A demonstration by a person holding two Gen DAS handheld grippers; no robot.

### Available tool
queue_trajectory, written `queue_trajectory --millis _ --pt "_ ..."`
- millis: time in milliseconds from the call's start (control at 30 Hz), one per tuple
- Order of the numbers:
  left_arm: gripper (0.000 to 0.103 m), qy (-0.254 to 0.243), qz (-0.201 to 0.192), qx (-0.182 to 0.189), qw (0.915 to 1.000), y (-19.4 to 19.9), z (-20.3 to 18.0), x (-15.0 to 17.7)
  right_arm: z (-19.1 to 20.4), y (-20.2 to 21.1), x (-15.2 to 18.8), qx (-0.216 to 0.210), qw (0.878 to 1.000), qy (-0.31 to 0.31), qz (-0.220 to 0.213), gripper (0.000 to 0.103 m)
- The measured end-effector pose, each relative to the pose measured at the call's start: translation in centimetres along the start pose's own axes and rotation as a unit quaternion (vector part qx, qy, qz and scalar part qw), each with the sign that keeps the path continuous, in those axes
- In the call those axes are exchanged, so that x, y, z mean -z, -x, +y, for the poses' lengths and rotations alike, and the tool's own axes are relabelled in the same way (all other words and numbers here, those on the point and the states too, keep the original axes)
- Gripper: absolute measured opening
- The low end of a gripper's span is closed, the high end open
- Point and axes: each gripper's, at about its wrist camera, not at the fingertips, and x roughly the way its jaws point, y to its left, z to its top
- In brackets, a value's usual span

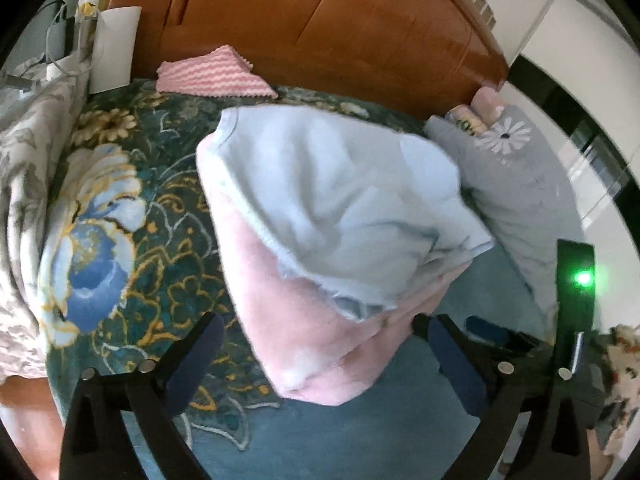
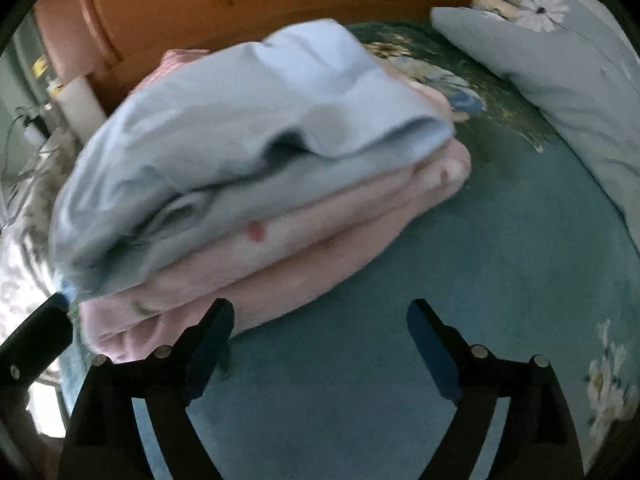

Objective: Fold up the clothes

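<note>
Spread over the bed, a teal floral quilt [image 1: 120,184] carries the folded stack of clothes [image 1: 320,240], soft, light and prone to slump, best pinched at its layered edge [image 2: 248,264] by both grippers' wide, empty fingers [image 1: 204,344].

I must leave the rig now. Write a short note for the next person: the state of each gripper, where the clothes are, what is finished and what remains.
Left gripper: open, holds nothing, just short of the stack.
Right gripper: open, holds nothing, its fingers at the near edge of the stack.
Clothes: light blue garment lies folded on the folded pink garment, one stack on the green floral bedspread.
Done: both pieces look folded and stacked.
Left: the blue top layer sits loose and rumpled; perhaps smooth it. A pink striped cloth lies by the headboard, apparently already folded.
</note>
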Motion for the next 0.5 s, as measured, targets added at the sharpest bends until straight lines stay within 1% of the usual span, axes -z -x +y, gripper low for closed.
queue_trajectory --millis 133,200,267,367,500 --pt "0.103 0.0 0.008 -0.009 0.9999 -0.8 0.3 0.1 -0.2 -0.5 0.6 0.013 1.0 -0.014 -0.021 0.094" --pt "0.103 0.001 0.014 -0.01 0.9999 -1.3 0.4 0.2 -0.2 -0.6 0.9 0.018 0.999 -0.018 -0.035 0.099" --pt "0.103 -0.002 0.021 -0.014 0.9997 -1.8 0.4 0.3 -0.2 -0.7 1.3 0.023 0.998 -0.023 -0.049 0.099" --pt "0.103 -0.011 0.02 -0.022 0.9995 -2.1 0.3 0.6 -0.2 -0.9 1.8 0.03 0.997 -0.029 -0.069 0.099" --pt "0.103 -0.028 0.019 -0.046 0.9984 -2.5 0.1 0.8 0.0 -1.1 2.2 0.037 0.995 -0.035 -0.089 0.099"
